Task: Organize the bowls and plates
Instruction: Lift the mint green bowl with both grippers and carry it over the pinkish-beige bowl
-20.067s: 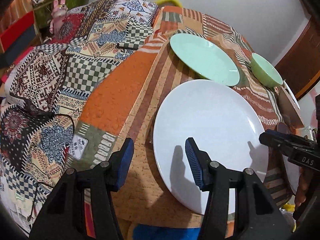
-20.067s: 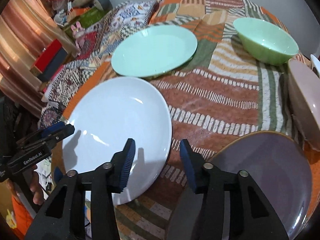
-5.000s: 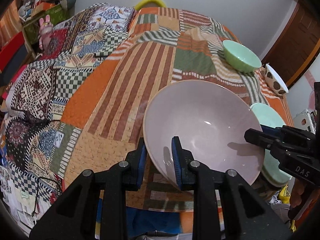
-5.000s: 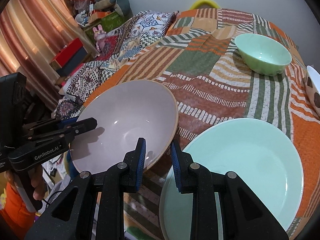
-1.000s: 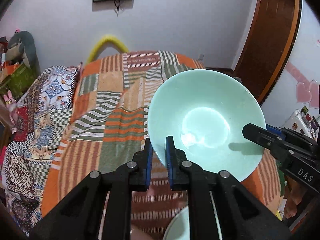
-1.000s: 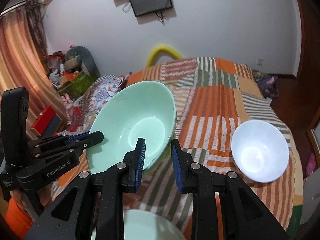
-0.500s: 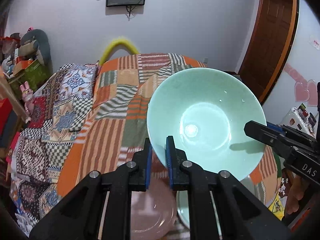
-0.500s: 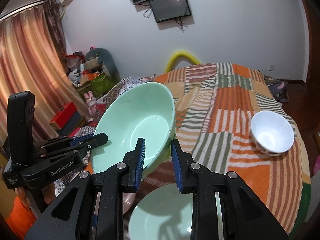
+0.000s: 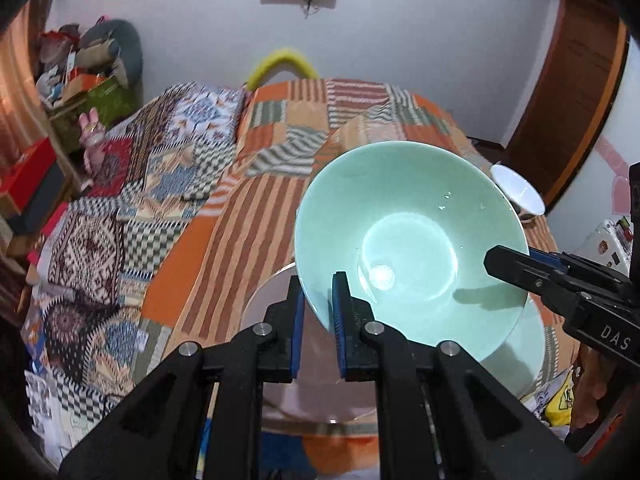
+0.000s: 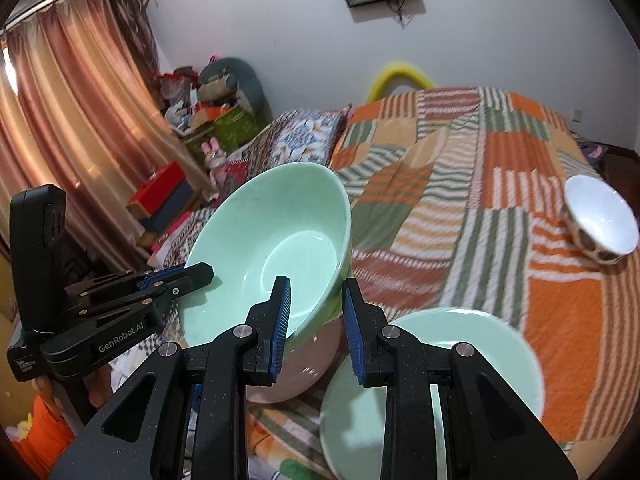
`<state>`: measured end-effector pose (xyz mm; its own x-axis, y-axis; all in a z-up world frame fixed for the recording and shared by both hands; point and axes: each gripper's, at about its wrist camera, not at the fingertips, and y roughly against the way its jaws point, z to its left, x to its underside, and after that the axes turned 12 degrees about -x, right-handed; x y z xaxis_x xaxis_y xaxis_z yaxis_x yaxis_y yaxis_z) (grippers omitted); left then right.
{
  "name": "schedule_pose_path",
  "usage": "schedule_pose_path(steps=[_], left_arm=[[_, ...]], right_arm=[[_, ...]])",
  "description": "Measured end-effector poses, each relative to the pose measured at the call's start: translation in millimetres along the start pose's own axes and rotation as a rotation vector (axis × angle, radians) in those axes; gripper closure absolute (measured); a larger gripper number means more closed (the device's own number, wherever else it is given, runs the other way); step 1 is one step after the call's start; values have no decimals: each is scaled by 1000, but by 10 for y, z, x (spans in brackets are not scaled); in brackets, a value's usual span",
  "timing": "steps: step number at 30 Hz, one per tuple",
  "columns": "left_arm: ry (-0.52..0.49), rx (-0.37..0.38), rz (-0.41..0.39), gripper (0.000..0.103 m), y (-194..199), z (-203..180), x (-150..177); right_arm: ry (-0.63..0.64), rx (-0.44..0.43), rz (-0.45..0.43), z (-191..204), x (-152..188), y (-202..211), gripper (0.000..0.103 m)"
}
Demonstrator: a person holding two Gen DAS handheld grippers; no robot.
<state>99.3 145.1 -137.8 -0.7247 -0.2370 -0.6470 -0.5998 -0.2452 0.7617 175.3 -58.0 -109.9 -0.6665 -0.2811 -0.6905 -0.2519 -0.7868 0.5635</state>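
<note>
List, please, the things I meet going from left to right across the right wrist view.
Left gripper → green bowl → green plate → white bowl.

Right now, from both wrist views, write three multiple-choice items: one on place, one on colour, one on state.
1. Where is the small white bowl?
A. stacked in the pink bowl
B. alone on the striped quilt, far right
C. on the green plate

2. What colour is the lifted bowl?
A. white
B. pink
C. pale green

3. How is it held?
A. the left gripper and the right gripper each clamp its rim
B. by one gripper
C. resting free on the quilt

Answers: B, it sits apart on the quilt; C, the pink bowl and green plate lie below it; A, blue pads pinch opposite rims.
</note>
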Motion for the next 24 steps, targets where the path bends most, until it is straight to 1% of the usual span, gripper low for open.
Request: schedule_pose_path(steps=[6, 12, 16, 24], left_arm=[[36, -8, 58, 91, -172, 174, 210], [45, -22, 91, 91, -285, 230, 358], [53, -32, 111, 91, -357, 251, 429], [64, -35, 161, 91, -506, 293, 545]], right_arm=[[10, -1, 65, 63, 134, -244, 79], [4, 2, 122, 82, 266, -401, 79], [19, 22, 163, 107, 340, -513, 79], [29, 35, 208, 106, 403, -637, 79]])
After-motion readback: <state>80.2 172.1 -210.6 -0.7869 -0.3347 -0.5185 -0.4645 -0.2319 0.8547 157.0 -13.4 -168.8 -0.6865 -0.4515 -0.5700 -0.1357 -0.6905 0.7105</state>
